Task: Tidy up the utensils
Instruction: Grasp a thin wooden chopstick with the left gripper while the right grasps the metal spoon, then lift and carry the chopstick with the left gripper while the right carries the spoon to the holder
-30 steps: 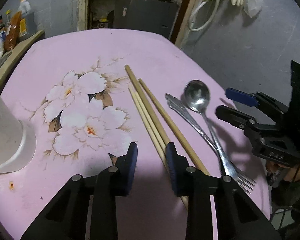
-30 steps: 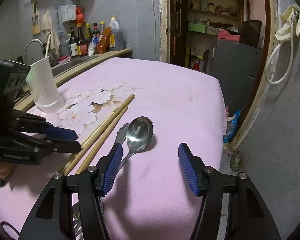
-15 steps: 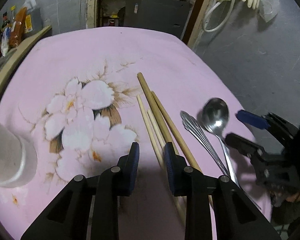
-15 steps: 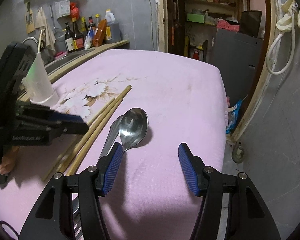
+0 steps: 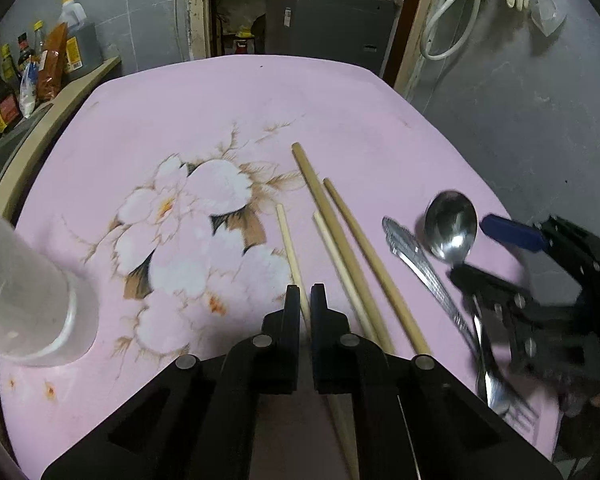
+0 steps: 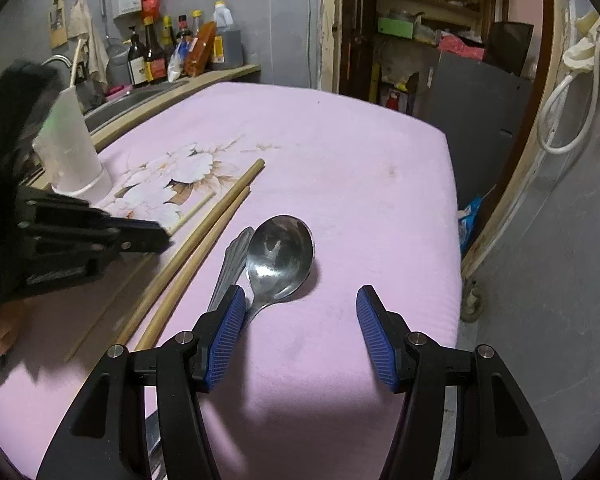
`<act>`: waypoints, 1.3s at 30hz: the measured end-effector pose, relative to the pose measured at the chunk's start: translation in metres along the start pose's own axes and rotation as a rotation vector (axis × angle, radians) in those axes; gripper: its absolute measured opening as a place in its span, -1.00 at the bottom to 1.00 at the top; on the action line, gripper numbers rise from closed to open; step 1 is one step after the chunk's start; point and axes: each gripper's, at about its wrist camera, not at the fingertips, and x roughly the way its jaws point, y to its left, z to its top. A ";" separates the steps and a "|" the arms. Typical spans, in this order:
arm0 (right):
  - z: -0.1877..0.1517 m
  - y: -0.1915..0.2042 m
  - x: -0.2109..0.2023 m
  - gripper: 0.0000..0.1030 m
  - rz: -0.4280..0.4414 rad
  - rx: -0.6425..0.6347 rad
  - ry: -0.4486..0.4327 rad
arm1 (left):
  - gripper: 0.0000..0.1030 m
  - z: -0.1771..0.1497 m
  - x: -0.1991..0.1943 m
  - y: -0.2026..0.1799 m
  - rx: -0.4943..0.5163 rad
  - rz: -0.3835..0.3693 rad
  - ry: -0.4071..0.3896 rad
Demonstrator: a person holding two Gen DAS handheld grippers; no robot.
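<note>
Since the earlier frames the left claw (image 5: 305, 300) has just been closing, and its jaws now pinch the thin pale chopstick (image 5: 288, 240), which has swung away from the other sticks toward the flower print. Behind the pinch the stick runs under the claw's black body and is hidden there. Three more chopsticks (image 5: 352, 248) lie side by side just right of the left claw, their near ends cut off by the claw frame. Farther right lie the fork (image 5: 420, 260), its tines blurred at the lower edge, and the spoon (image 5: 451, 226), both partly covered by the right claw (image 6: 302, 320). That claw stands about half wide with nothing between its blue pads; in its own view the spoon bowl (image 6: 280, 258) sits just ahead of its left pad, the handle hidden behind that pad. A translucent cup (image 5: 24, 292) stands at the left of the pink tabletop (image 5: 228, 104), its top cut off.
</note>
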 end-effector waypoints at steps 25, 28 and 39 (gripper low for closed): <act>0.014 0.016 0.012 -0.49 -0.064 0.122 -0.012 | -0.95 -0.018 -0.015 0.004 -0.043 -0.043 0.032; 0.014 0.018 0.008 -0.61 -0.061 0.118 -0.035 | -0.95 -0.023 -0.024 0.010 -0.063 -0.074 0.002; 0.008 0.032 -0.018 -0.79 -0.042 0.098 -0.170 | -0.95 -0.049 -0.071 0.019 -0.091 -0.122 -0.182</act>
